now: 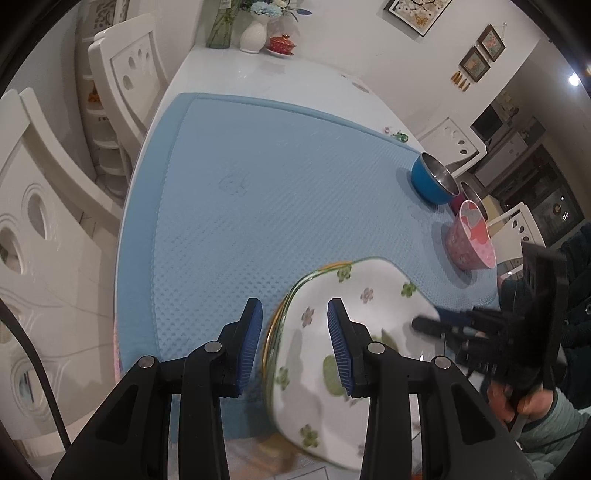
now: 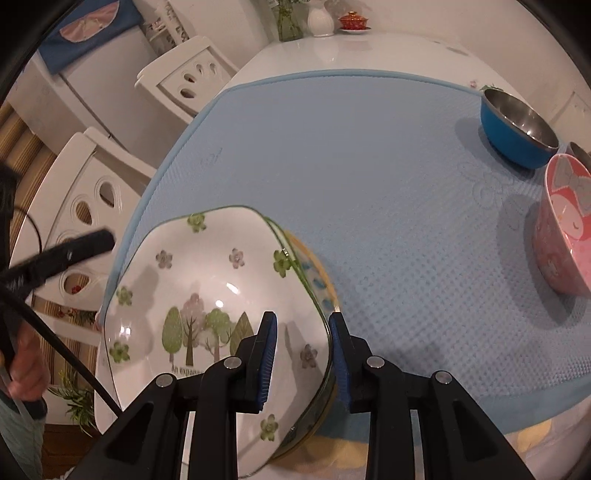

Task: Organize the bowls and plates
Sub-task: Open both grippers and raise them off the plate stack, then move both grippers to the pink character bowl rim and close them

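Note:
A white plate with green trees and flowers (image 2: 184, 295) is tilted above a yellow-rimmed plate (image 2: 317, 280) at the near edge of the blue mat (image 2: 369, 166). My right gripper (image 2: 303, 350) is shut on the white plate's right edge, one finger over it and one under. It also shows in the left wrist view (image 1: 354, 325), with the right gripper (image 1: 424, 325) on its far side. My left gripper (image 1: 295, 332) is open, its fingers astride the plates' left rim without touching. A pink bowl (image 2: 565, 229) and a blue steel bowl (image 2: 517, 125) stand at the right.
White chairs (image 1: 122, 85) line the table's left side. A white vase (image 1: 255, 31), a glass vase and a red lidded cup (image 1: 282, 44) stand at the table's far end. A further steel bowl (image 1: 471, 194) is behind the pink one.

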Demonstrator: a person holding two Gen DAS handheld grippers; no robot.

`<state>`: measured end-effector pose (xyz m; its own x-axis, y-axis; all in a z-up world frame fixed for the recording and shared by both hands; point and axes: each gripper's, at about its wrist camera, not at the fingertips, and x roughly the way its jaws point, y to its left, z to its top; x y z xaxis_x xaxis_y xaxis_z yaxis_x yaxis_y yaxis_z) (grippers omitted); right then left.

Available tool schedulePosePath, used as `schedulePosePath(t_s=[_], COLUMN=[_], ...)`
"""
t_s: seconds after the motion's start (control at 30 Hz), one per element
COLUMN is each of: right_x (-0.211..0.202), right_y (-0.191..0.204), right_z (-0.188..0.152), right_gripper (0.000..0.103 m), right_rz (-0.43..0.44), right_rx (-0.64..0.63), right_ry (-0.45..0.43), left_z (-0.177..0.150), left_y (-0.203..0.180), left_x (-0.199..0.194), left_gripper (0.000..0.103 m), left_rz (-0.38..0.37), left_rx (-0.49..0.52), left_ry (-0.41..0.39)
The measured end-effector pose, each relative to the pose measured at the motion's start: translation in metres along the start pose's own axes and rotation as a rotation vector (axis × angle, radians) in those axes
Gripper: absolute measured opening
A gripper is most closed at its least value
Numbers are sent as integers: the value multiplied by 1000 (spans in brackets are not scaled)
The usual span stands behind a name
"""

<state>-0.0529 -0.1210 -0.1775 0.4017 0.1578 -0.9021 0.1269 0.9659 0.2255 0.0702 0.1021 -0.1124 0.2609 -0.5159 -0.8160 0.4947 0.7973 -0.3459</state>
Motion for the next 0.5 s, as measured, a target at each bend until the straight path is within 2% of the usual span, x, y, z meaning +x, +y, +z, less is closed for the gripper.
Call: schedulePosePath(t_s=[0.13, 0.23, 0.5], right_x=[-1, -6, -67], right_y=[6, -2, -22], right_z=[-11, -13, 13], right_gripper=[28, 28, 28], right_rz=[-11, -4, -2], right_rx=[-20, 16, 14], right_ry=[10, 22, -81], left_z=[7, 14, 41], left_y=[-2, -5, -49], left_x=[3, 6, 1], left_gripper=[34, 34, 36], left_rz=[3, 1, -19], left_rx=[6, 7, 105], left_ry=[5, 7, -28])
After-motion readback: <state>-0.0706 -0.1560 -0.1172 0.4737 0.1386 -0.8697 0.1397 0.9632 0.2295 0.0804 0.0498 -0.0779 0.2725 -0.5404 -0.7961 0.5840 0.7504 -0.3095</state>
